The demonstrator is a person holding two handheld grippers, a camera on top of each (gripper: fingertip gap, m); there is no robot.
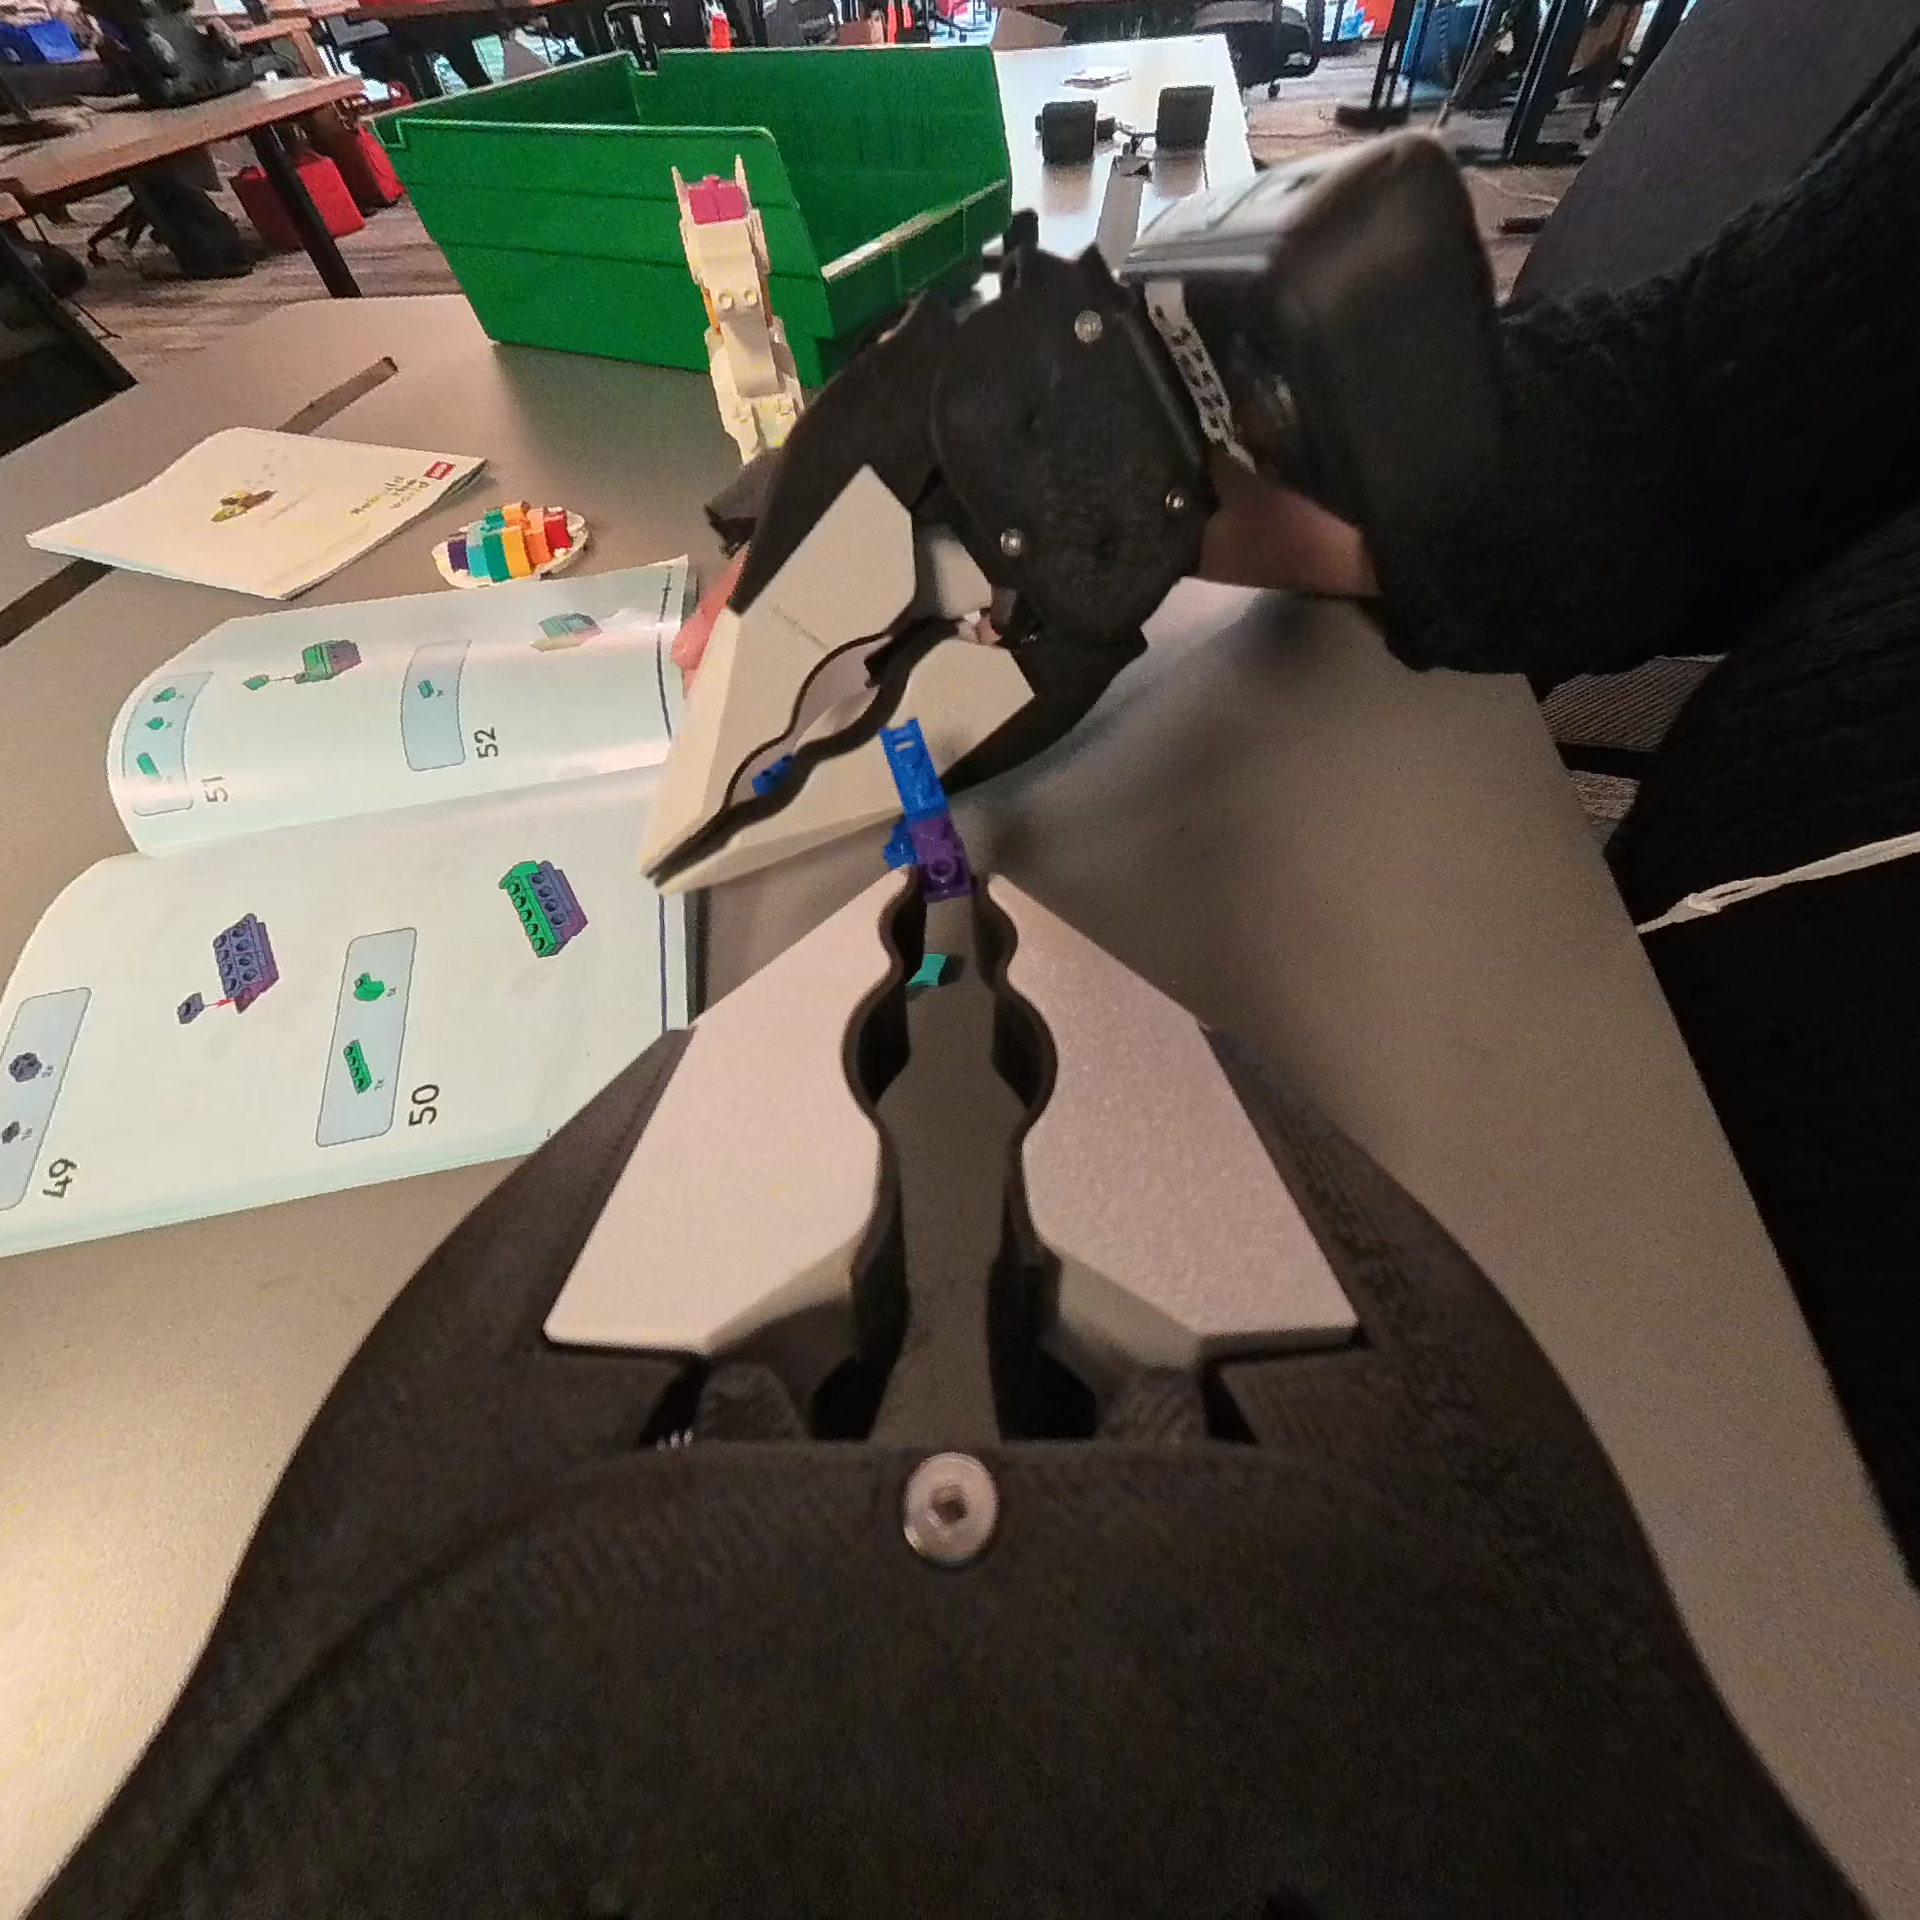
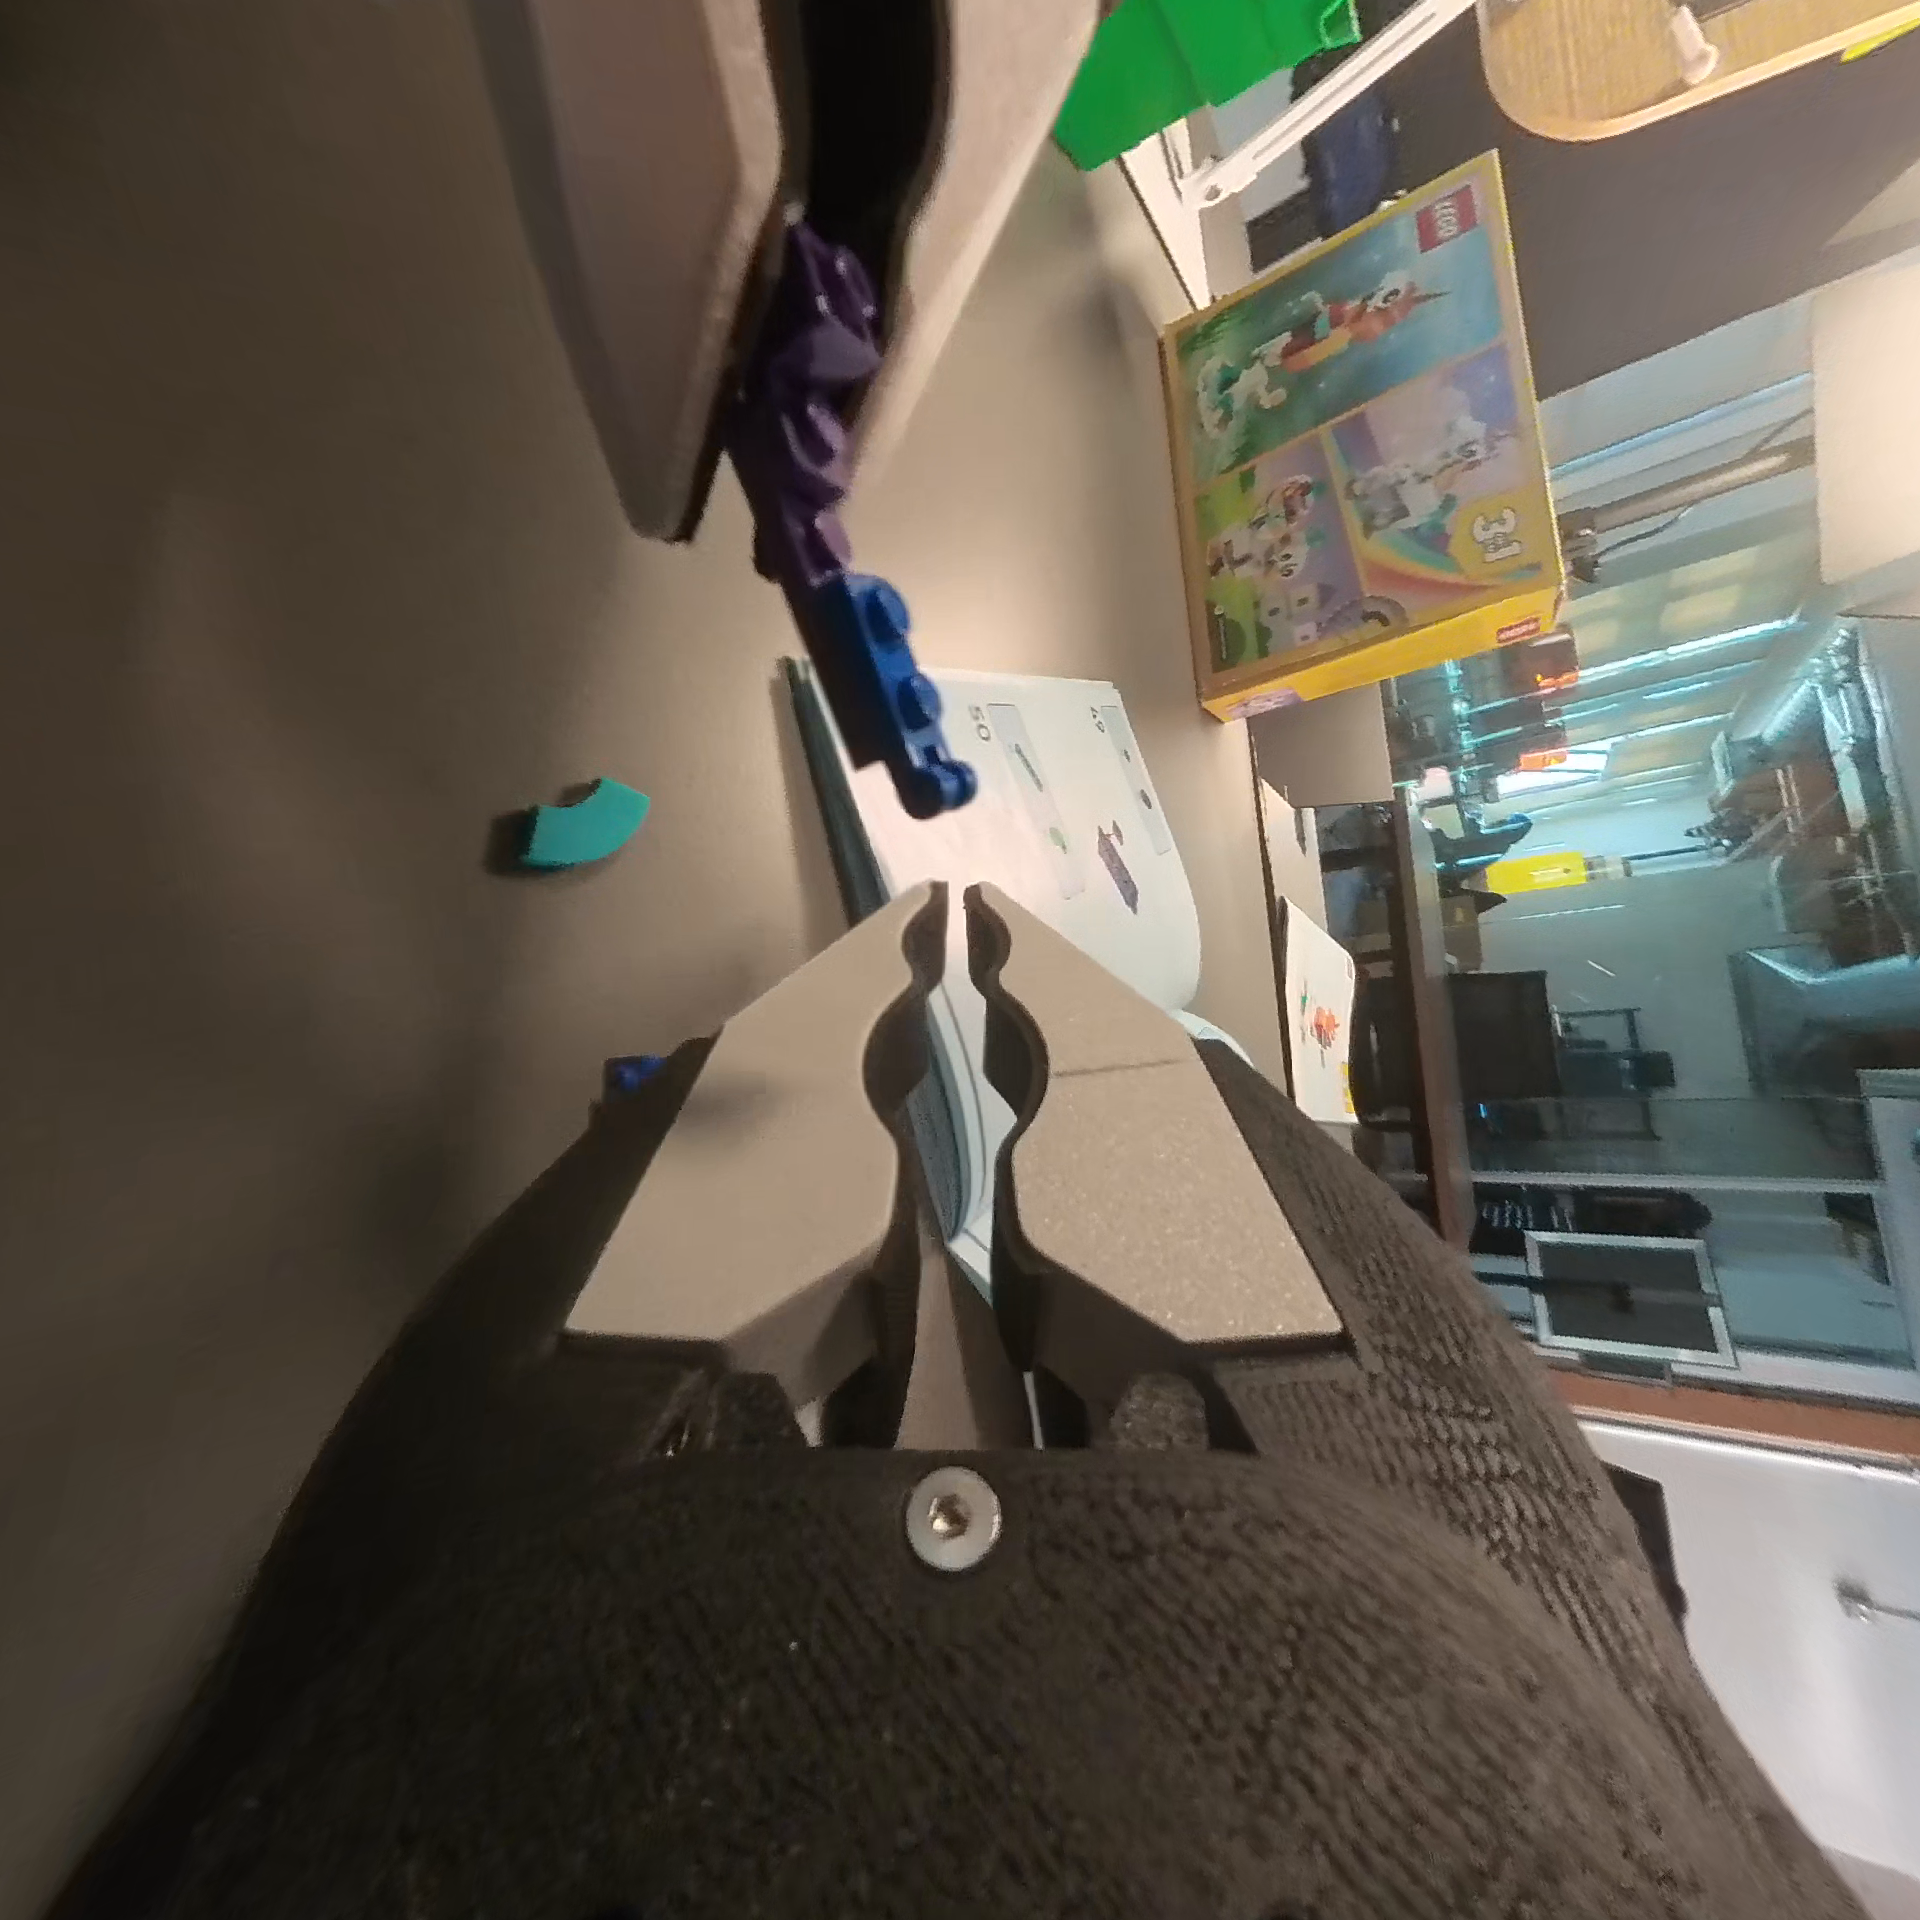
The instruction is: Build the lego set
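My left gripper (image 1: 940, 883) is shut on a small purple piece (image 1: 943, 857) with a blue plate (image 1: 912, 764) standing up from it. Both are held just above the grey table (image 1: 1299, 883). In the right wrist view the same purple piece (image 2: 821, 416) and blue plate (image 2: 894, 696) stick out of the left gripper's fingers (image 2: 665, 260) at the top. My right gripper (image 2: 956, 894) is shut and empty, its tips just short of the blue plate. It also shows in the left wrist view (image 1: 665, 868). A teal curved piece (image 2: 577, 826) lies on the table; a tiny blue piece (image 2: 634, 1070) lies beside my right gripper.
An open instruction booklet (image 1: 364, 883) lies left of the grippers, with a closed booklet (image 1: 270, 509) and a rainbow-coloured build (image 1: 514, 540) behind it. A white model (image 1: 743, 312) stands before a green bin (image 1: 727, 187). The set's box (image 2: 1371, 447) stands farther off. A dark sleeve (image 1: 1714, 416) is at the right. The tips of one gripper are about 9 cm away from the tips of the other.
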